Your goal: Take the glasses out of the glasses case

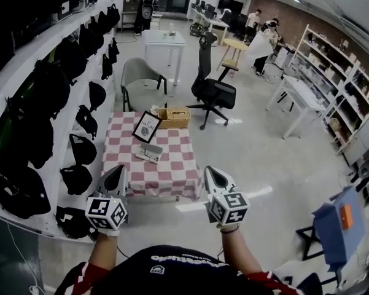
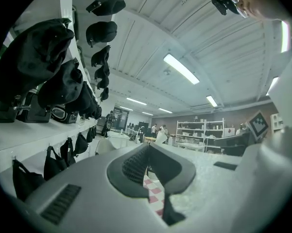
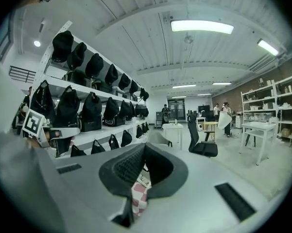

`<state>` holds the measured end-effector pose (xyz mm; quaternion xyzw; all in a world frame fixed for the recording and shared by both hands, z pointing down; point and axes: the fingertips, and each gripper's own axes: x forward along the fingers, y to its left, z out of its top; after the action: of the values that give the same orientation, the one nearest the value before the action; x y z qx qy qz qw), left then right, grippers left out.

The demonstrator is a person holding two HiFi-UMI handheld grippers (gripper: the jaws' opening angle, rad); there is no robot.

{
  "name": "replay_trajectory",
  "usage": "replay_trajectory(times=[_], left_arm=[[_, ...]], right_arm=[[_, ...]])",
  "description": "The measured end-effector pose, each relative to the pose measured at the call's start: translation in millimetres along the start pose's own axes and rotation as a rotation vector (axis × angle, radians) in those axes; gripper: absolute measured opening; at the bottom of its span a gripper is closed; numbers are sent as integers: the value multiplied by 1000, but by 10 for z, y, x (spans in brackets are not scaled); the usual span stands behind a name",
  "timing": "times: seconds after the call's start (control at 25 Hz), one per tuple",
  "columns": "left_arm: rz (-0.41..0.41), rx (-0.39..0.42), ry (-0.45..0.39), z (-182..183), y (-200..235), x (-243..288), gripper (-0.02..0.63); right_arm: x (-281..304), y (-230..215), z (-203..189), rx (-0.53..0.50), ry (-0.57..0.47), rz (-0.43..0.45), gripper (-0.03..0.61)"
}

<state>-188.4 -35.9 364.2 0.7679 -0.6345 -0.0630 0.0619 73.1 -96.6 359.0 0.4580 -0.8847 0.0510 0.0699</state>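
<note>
The glasses case (image 1: pixel 149 152) is a pale grey oblong lying on the red-and-white checkered table (image 1: pixel 175 171), near its middle. No glasses can be made out from here. My left gripper (image 1: pixel 119 173) hovers short of the table's near left corner, jaws shut and empty. My right gripper (image 1: pixel 213 174) hangs off the near right corner, also shut with nothing in it. In the left gripper view the closed jaws (image 2: pixel 148 163) let only a strip of checkered cloth show through. The right gripper view gives the same: shut jaws (image 3: pixel 143 165) over the cloth.
A framed picture (image 1: pixel 147 126) leans behind the case, and a wicker basket (image 1: pixel 174 117) stands at the table's far edge. Shelves of black bags (image 1: pixel 61 78) run along the left. A grey armchair (image 1: pixel 139 82) and a black office chair (image 1: pixel 212 88) stand beyond.
</note>
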Motion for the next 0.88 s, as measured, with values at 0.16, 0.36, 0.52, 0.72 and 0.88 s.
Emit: replay_trajectory(times=[0.16,0.36,0.52,0.72,0.88], left_arm=[[-24,-8,6,-38,107,98,8],[-50,-5,16,-80,188,179,8],[-57,-25,19,-104,266,223,8],[-63,-36,24,-146,345,262,8],[-65,-39,26,-143,394,300,8]], right_arm=[[219,61,40,-3,-6,-6,3],[379,149,95,-13,-13,-8,3],[435,185,73,-20,6,-14,3],[469,209,63,-25,14,-25,3],[499,207,63,-28,20,-30,3]])
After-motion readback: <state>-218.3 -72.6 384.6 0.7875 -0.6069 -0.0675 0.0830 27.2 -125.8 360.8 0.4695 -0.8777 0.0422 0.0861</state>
